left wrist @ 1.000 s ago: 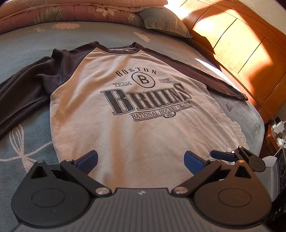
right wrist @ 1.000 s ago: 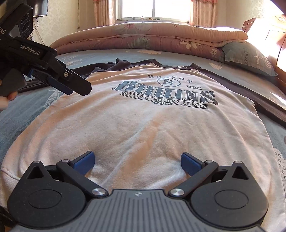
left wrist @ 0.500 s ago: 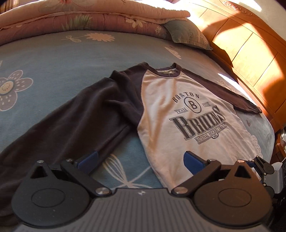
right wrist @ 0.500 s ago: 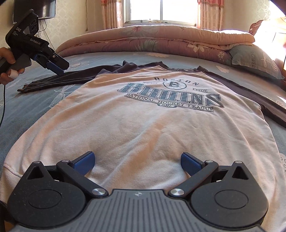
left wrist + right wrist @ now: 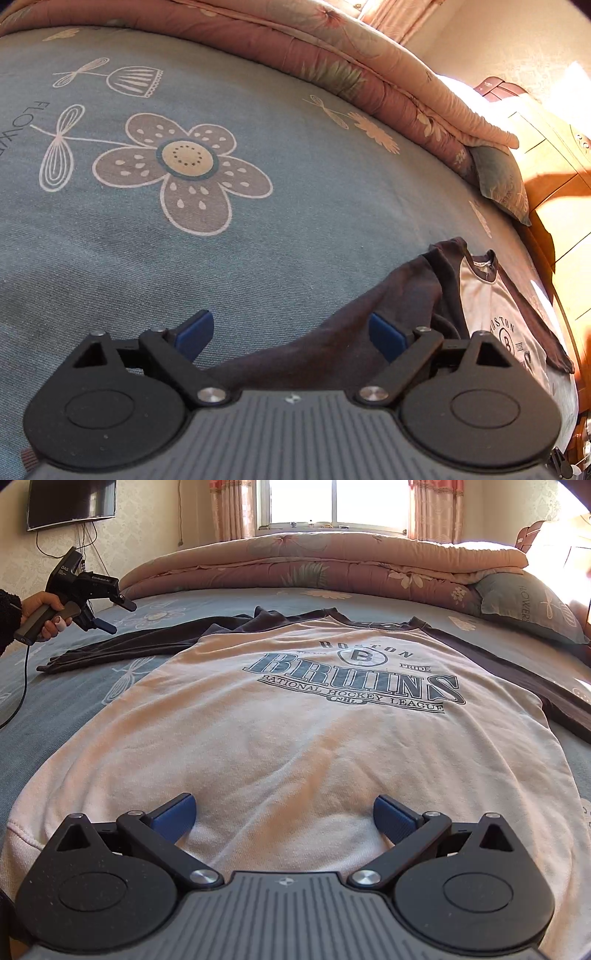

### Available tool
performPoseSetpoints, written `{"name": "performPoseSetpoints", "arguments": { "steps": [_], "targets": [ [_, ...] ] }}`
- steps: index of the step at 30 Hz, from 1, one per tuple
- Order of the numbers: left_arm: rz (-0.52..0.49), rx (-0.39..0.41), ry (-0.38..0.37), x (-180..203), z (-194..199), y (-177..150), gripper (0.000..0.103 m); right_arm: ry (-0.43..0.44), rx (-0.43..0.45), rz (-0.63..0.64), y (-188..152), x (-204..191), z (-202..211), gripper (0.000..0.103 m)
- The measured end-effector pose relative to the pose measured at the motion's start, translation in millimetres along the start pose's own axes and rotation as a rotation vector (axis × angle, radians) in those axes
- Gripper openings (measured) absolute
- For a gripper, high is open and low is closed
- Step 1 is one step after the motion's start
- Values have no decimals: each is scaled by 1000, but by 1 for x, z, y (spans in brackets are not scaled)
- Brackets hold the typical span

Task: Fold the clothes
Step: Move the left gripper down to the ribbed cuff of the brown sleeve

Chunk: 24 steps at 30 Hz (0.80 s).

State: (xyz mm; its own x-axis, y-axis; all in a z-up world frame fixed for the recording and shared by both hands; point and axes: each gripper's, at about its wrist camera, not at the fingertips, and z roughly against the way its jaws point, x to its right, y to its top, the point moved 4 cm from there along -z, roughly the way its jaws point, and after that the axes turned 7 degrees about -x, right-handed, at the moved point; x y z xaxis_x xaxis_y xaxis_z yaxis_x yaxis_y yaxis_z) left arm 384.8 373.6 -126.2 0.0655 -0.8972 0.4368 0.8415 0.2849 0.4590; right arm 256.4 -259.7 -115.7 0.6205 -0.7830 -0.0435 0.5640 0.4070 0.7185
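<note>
A cream sweatshirt [image 5: 314, 738] with dark sleeves and a Boston Bruins print lies flat, face up, on the blue flowered bed sheet [image 5: 258, 229]. Its left sleeve [image 5: 129, 646] stretches out to the left. My left gripper [image 5: 118, 616], held in a hand, hovers over that sleeve's outer part. In the left wrist view the sleeve [image 5: 332, 343] runs between the jaws of the left gripper [image 5: 290, 328], which are closing; the pads do not touch the cloth. My right gripper [image 5: 284, 812] stands open above the shirt's lower front, near the hem.
A folded pink quilt [image 5: 314, 561] and a pillow [image 5: 528, 605] lie along the far side of the bed. A wooden headboard [image 5: 554, 184] borders the right. A cable [image 5: 22, 686] hangs from the left gripper. A television [image 5: 70, 502] hangs on the wall.
The left gripper has swung left from above the shirt's body to above the left sleeve, rolling as it went, and its jaws have narrowed a little. The right gripper has stayed put.
</note>
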Motion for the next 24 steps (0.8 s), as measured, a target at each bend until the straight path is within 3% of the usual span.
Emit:
{"name": "performPoseSetpoints", "arguments": {
  "steps": [8,11,14,20,24],
  "targets": [
    [60,-79,-106,-14,-11,2,90,1,2,-2,0,0,0,103],
    [34,-125,-139,-17,-8,0,90,1,3,-3,0,0,0,103],
    [49,-112,-151,-24,-8,1,89,2,4,-4,0,0,-1,103],
    [46,-109,-144,-22,-9,1,89,0,5,-3,0,0,-1,103],
    [6,-91,-57,-21,14,-5,89,-1,5,-3,0,-1,-1,103]
  ]
}}
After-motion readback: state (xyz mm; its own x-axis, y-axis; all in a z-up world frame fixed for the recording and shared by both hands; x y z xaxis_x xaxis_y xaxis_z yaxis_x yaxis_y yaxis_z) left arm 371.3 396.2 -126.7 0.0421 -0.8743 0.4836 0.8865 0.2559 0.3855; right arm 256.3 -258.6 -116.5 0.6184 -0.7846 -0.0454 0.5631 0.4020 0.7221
